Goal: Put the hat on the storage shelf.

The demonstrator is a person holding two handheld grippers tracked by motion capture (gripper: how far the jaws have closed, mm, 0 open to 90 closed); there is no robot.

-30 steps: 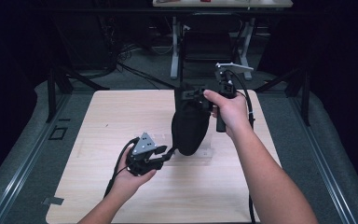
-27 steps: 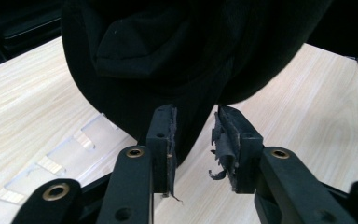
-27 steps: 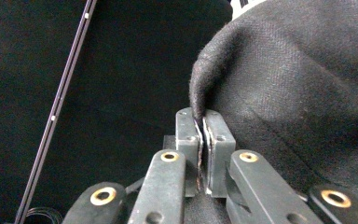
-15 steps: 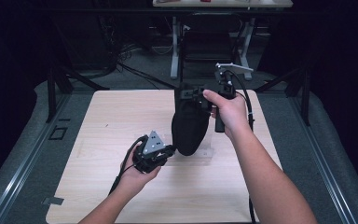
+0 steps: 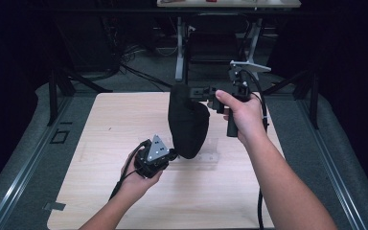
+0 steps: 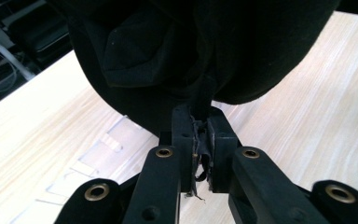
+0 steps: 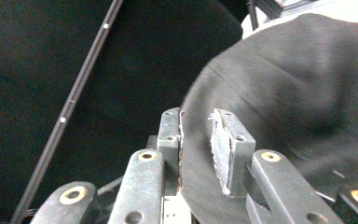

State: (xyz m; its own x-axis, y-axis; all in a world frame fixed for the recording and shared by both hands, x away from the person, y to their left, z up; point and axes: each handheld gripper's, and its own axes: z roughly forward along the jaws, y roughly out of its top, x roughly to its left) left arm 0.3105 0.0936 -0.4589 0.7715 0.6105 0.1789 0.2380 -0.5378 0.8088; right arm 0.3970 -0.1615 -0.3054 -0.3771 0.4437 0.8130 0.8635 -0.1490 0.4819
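One black cloth [image 5: 188,125] hangs above the middle of the table. Two grippers: one at near left [image 5: 171,154], one at far right [image 5: 199,92]. Two hands hold them, one hand at near left [image 5: 136,175] and one at far right [image 5: 242,117]. One wooden table [image 5: 100,191]. One desk [image 5: 230,4] stands far behind.

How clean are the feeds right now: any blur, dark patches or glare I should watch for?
High view: sharp, evenly lit wooden table, surroundings very dark, no glare. Left gripper view: jaws crisp, closed on a fold of the black cloth item, whose folds vanish into shadow. Right gripper view: the cloth item is smeared with blur at right, the left half nearly black, jaws in focus.
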